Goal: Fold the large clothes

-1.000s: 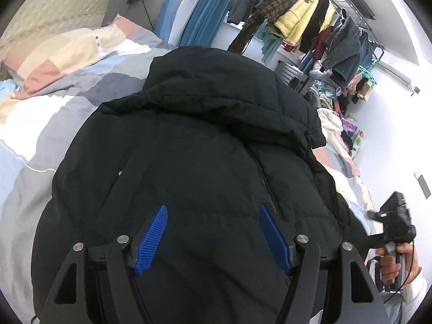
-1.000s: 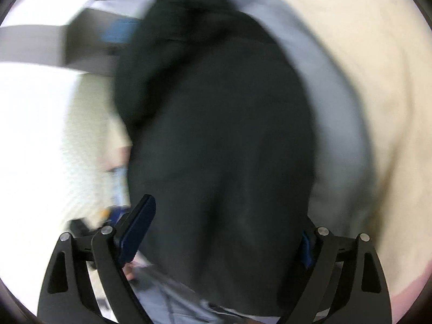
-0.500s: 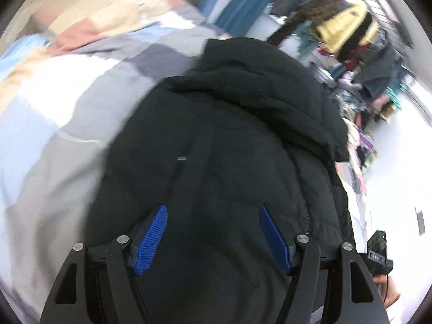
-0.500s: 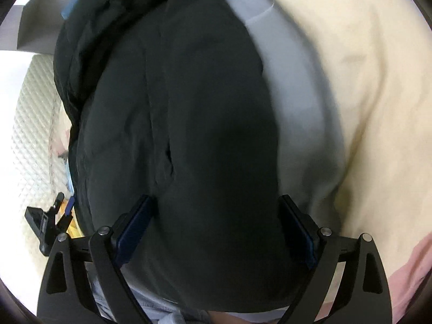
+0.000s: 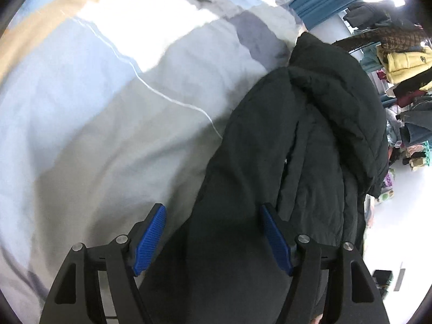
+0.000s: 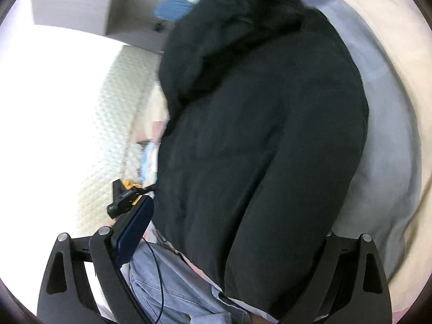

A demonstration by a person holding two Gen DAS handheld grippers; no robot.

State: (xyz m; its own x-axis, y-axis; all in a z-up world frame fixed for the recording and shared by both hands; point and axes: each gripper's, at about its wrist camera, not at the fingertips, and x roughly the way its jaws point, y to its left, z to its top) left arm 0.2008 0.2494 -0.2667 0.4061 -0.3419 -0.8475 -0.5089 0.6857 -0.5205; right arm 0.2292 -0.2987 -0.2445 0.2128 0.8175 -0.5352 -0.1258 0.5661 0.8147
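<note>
A black puffer jacket (image 5: 310,148) lies on a patchwork duvet (image 5: 108,108), reaching from 6 toward 1 o'clock in the left wrist view. The left gripper (image 5: 213,240) is spread wide over the jacket's near edge, pinching nothing. The right gripper (image 6: 229,243) is also spread; its far finger is hidden behind the jacket (image 6: 256,135). A clothes rack (image 5: 399,62) stands at 2 o'clock.

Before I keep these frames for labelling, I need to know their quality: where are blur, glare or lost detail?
Left wrist view: the patchwork duvet is smeared, its white patch overexposed; the black puffer jacket stays fairly sharp. Right wrist view: the left side is washed out by glare, the quilted headboard faded, the jacket's hood smeared; strong fisheye bending in both.
</note>
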